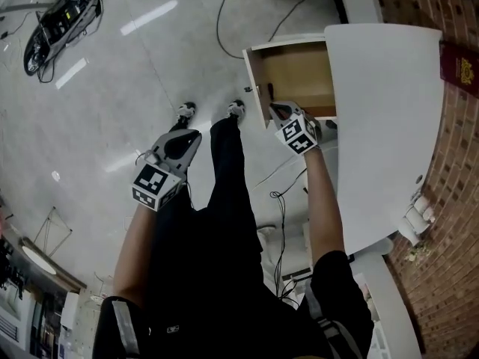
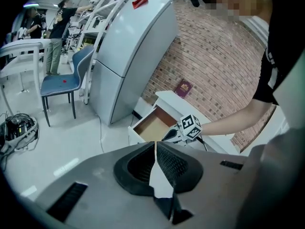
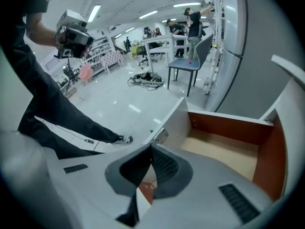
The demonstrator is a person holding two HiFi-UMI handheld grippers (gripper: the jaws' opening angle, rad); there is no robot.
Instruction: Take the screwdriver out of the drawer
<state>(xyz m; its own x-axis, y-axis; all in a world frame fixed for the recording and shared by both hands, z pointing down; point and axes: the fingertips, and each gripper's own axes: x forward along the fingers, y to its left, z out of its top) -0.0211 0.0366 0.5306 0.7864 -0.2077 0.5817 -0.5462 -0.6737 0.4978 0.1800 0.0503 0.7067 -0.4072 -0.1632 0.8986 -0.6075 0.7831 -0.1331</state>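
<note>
Two grippers, both with jaws pressed together on nothing: the right gripper [image 1: 275, 109] sits over the front edge of the open drawer [image 1: 254, 81] (pulled from a white cabinet [image 1: 382, 126]), the left gripper [image 1: 187, 139] hangs beside the person's thigh [image 1: 217, 223]; the screwdriver shows in no view.

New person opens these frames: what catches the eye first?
The open drawer of the white cabinet at upper right in the head view, wood-lined, with the right gripper shut at its front edge. No screwdriver shows in the visible part of it. The left gripper, also shut, hangs over the glossy floor beside the person's leg.
</note>
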